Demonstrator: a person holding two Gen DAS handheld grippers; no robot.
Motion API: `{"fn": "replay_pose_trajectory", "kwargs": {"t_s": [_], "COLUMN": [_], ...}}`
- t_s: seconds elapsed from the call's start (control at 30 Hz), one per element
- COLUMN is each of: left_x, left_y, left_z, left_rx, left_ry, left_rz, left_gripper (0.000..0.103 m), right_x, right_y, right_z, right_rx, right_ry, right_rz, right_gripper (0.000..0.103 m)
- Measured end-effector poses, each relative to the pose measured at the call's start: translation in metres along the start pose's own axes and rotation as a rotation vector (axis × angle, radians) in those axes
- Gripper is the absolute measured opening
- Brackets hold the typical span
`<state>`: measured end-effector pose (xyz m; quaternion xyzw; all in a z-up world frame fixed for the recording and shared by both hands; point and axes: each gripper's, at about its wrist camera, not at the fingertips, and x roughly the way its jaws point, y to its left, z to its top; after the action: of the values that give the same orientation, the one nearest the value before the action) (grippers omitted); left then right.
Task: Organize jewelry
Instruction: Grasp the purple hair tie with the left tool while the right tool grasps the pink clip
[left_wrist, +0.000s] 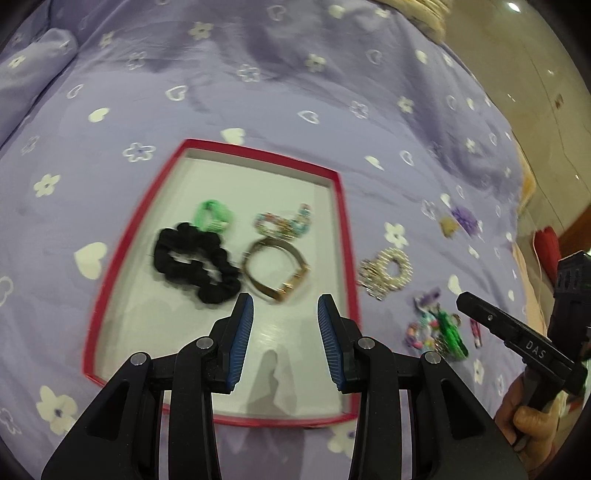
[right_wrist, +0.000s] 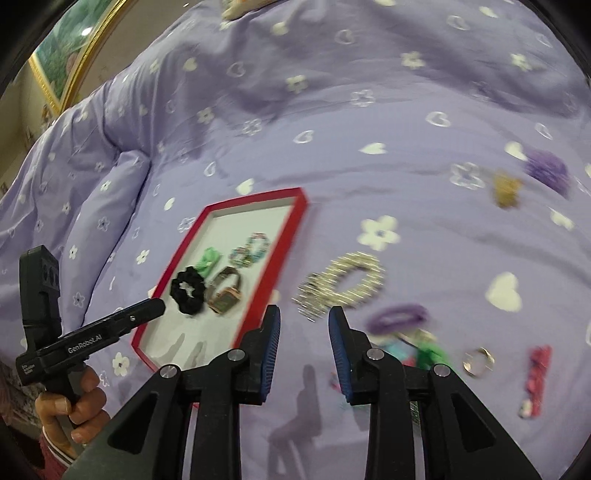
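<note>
**Lilac bedspread scattered with jewelry**

Covered the whole scene: a lilac bedspread (left_wrist: 280, 92) printed with white hearts and flowers, rumpled in soft folds. Lay directly on it: a red-rimmed shallow box (left_wrist: 345, 221) with a white floor. To the right of the box, apart from it, rested a sparkly silver hair piece (right_wrist: 343, 284). Nearer the bed's edge sat a tangle of colourful small pieces (left_wrist: 436, 330), a ring (right_wrist: 479, 362), a pink clip (right_wrist: 535, 380), a purple flower piece (right_wrist: 546, 170) and a small gold piece (right_wrist: 506, 190).
</note>
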<state>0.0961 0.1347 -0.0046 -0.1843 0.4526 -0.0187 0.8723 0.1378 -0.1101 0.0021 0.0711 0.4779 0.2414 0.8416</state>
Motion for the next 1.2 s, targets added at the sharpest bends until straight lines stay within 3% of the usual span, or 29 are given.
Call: {"fn": "replay_pose_trajectory", "kwargs": {"t_s": [0.7,1.2], "left_x": [0.022,0.063], "left_y": [-0.091,-0.151], "left_z": [-0.02,-0.012], "left_rx": [0.189,0.33], "left_ry": [0.072,0.116], "left_rz": [-0.059,-0.071], "left_gripper": [0.034,0.034], "right_x": [-0.076,-0.073], "right_y": [-0.114,-0.145], "right_z": [-0.061,-0.066], "right_rx": [0.177,0.199], "right_ry": [-0.053,-0.049], "right_rz": [-0.177,-0.229], "right_gripper": [0.034,0.034]}}
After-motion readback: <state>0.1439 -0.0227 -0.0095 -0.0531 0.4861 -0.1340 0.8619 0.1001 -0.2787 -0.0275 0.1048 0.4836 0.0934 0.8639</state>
